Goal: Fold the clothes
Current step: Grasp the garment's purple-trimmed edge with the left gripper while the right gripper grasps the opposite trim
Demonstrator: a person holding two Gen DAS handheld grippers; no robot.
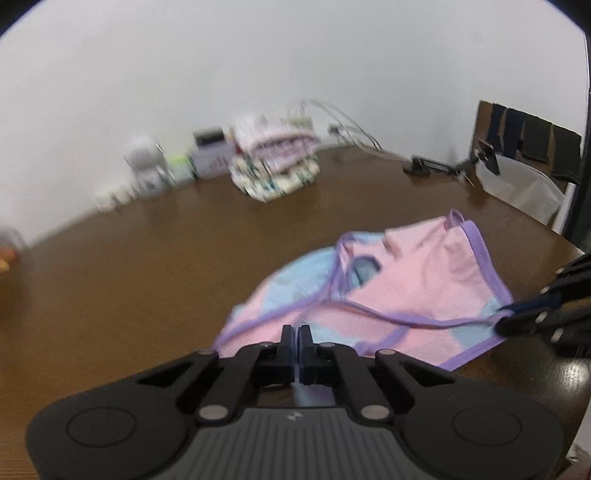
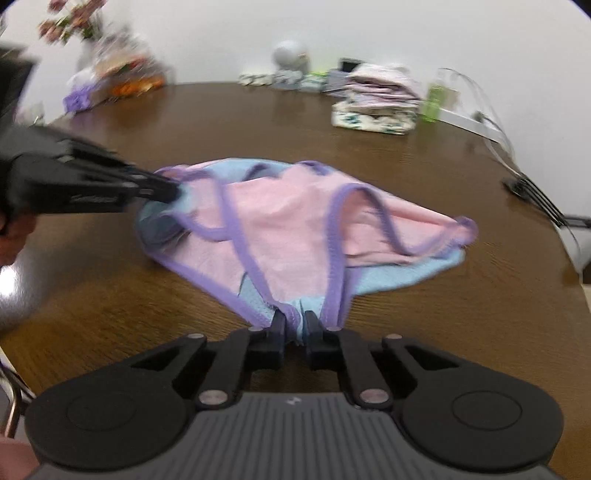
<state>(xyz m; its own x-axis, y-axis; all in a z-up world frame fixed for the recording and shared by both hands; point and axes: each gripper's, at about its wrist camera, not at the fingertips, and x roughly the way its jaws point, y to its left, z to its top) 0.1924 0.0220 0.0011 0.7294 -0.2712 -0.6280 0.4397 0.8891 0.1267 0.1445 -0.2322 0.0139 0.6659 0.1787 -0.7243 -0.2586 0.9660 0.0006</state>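
Pinching pink underwear (image 2: 288,221) | left gripper (image 1: 297,332) fingers clamped on hem | right gripper (image 2: 295,321) likewise

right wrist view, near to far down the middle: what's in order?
Right gripper shut on the garment's near edge → pink, blue and purple garment lying crumpled on the table → bare brown table → row of blurred small items at the far edge → white wall.

Brown wooden table (image 2: 332,122), white wall (image 1: 295,55) behind, blurred white rounded object (image 1: 142,155) near the wall, green bottle (image 2: 435,96) — beside white cables (image 2: 491,110), flowers (image 2: 70,22) far left, black clamp arm (image 1: 439,166) — table edge.
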